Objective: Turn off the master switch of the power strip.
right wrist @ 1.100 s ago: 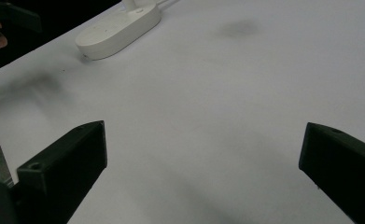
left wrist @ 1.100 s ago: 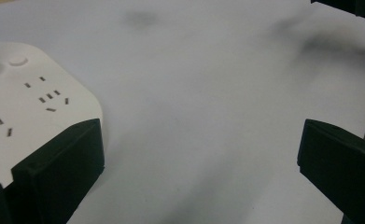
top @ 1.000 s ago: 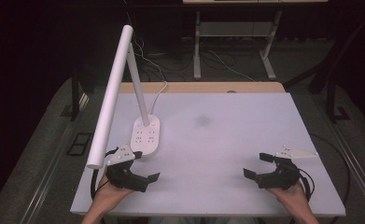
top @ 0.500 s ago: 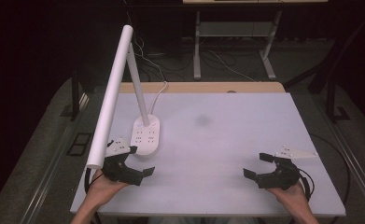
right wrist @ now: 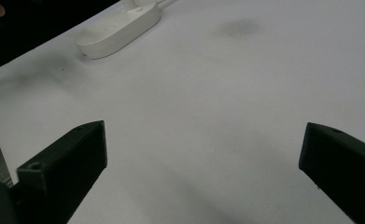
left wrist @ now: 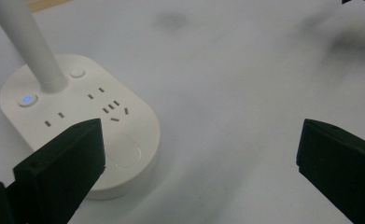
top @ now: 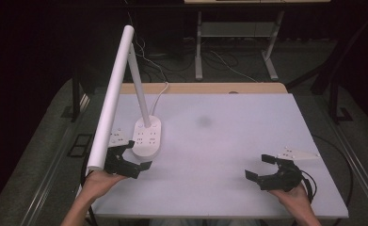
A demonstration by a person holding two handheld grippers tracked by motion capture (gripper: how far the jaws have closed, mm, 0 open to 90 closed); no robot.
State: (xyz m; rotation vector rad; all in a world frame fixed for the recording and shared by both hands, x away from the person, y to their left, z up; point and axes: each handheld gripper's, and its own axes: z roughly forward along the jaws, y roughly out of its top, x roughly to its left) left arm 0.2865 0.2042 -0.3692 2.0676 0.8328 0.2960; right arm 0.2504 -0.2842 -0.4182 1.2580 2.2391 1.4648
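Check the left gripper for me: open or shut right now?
Open. In the left gripper view the left gripper has its two black jaws spread wide apart with bare white table between them, beside the lamp base, gripping nothing.

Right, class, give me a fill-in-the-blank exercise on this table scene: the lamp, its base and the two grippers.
1. The small light on the lamp base glows ____.
2. The gripper nearest the lamp base is the ____ gripper.
3. The right gripper has its jaws ____.
4. The colour of the lamp's long tube is ____.

Missing words: blue; left; open; white
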